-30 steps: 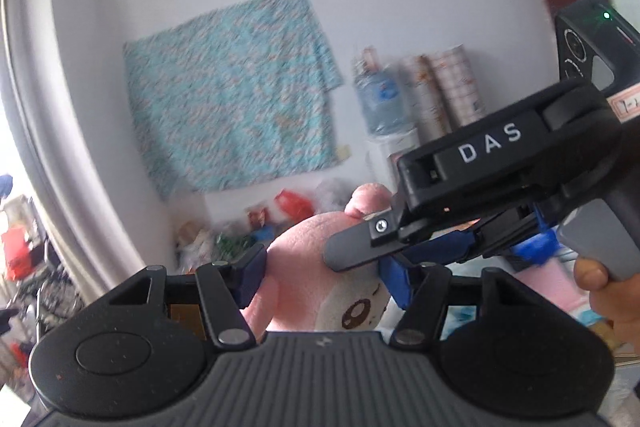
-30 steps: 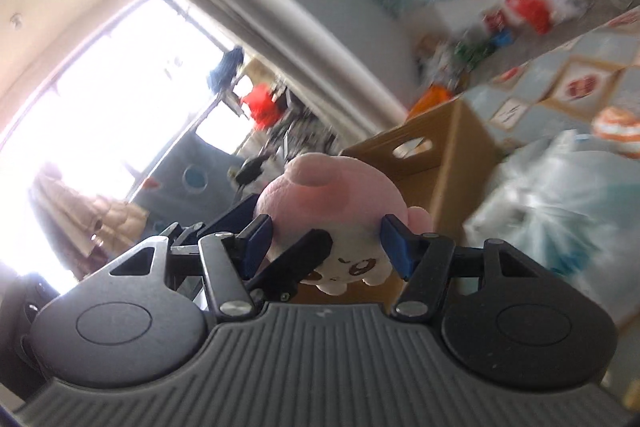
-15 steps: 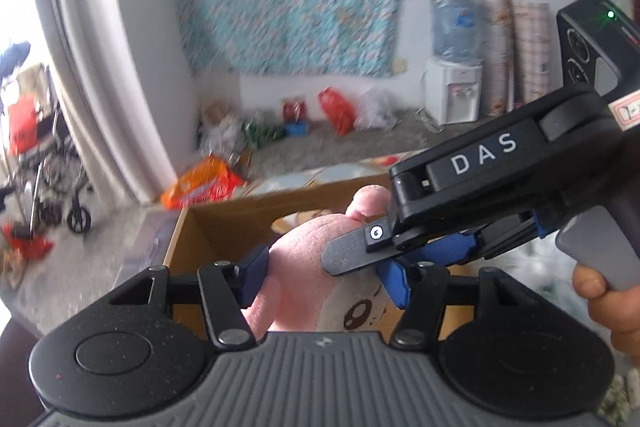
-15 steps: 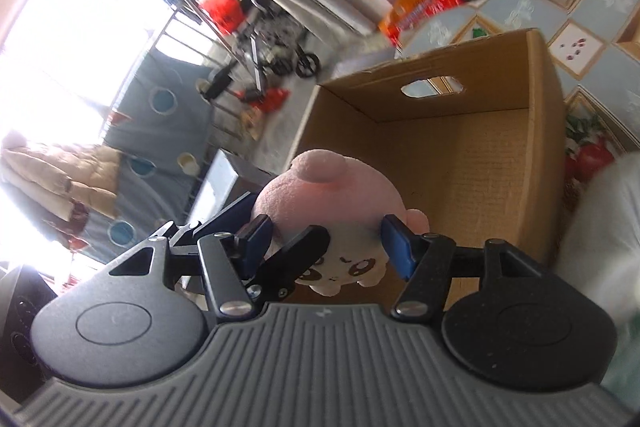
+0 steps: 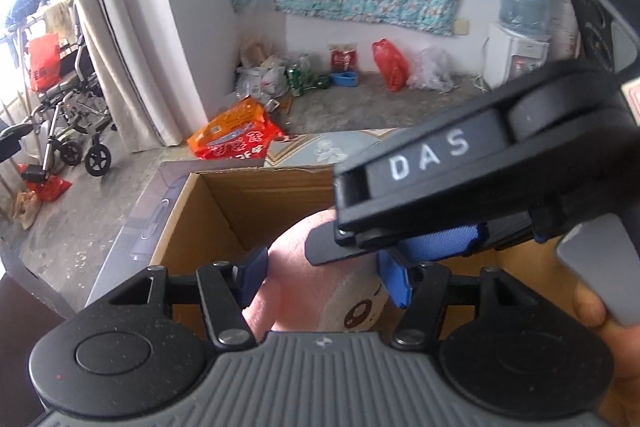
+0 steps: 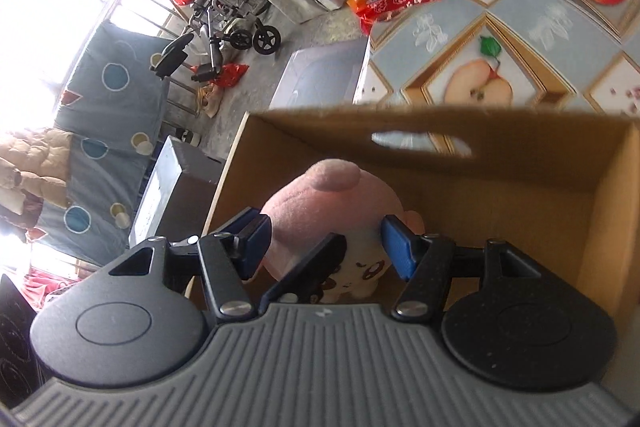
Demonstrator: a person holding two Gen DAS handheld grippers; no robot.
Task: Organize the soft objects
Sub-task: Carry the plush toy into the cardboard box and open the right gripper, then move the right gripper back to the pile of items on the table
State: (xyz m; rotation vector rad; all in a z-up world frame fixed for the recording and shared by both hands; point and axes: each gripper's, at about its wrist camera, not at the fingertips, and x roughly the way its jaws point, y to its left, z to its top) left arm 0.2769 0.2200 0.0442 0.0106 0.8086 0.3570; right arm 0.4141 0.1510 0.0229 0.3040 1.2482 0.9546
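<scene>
A pink plush toy (image 6: 320,211) with a cream face hangs over the open cardboard box (image 6: 520,195). Both grippers grip it at once. My right gripper (image 6: 326,247) is shut on it, blue pads pressed into its sides. My left gripper (image 5: 320,277) is shut on the same plush toy (image 5: 316,287) from another side. In the left wrist view the right gripper's black body marked DAS crosses in front, its blue pad against the toy, and hides part of the box (image 5: 248,203). The box's inside looks bare where it shows.
The box stands on a table with a fruit-patterned cloth (image 6: 500,39). A grey lid (image 6: 320,75) lies beside the box. On the floor are an orange bag (image 5: 236,139), a wheelchair (image 5: 72,115) and scattered bags by the wall. A water dispenser (image 5: 520,39) stands at the back right.
Both grippers carried the plush toy sideways and down, from in front of the wall and window to above the open box. The grips on the toy stayed the same.
</scene>
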